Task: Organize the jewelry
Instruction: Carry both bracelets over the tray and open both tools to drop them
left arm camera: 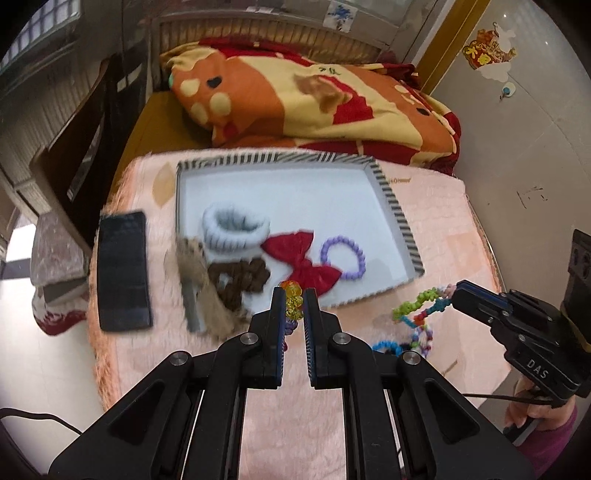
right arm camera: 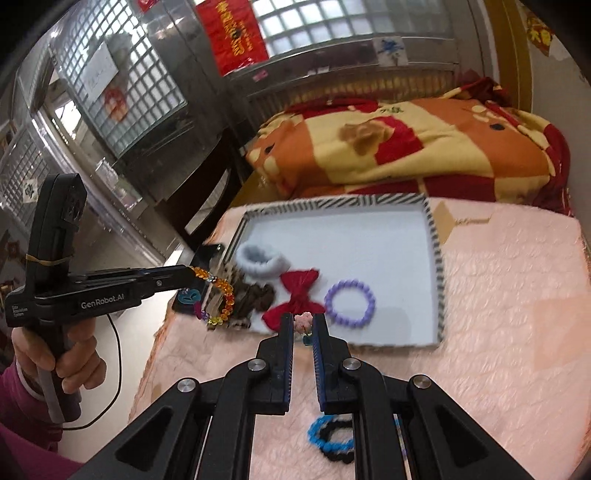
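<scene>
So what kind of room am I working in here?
Most likely a bedroom at home: a folded cartoon blanket lies on a bed with a slatted headboard, and the striped tray sits on a pink fluffy cover.

Room inspected from both wrist views. Ahead of the claw, a bed (left arm camera: pixel 144 122) carries a folded orange, yellow and red cartoon blanket (left arm camera: pixel 314 99), backed by a slatted headboard (left arm camera: pixel 258 35). Nearer the claw lies a pink fluffy cover (right arm camera: pixel 517 295). Left of the claw, a dark wooden chair (left arm camera: pixel 85 147) stands beside the bed. Beyond it, glass-block windows (right arm camera: pixel 351 18) admit daylight; a red banner (right arm camera: pixel 231 31) hangs there. Right of the claw, a pale wall (left arm camera: pixel 535 147) bears a festive sticker (left arm camera: pixel 489 50). Floor (left arm camera: pixel 48 369) pale, glossy.
</scene>
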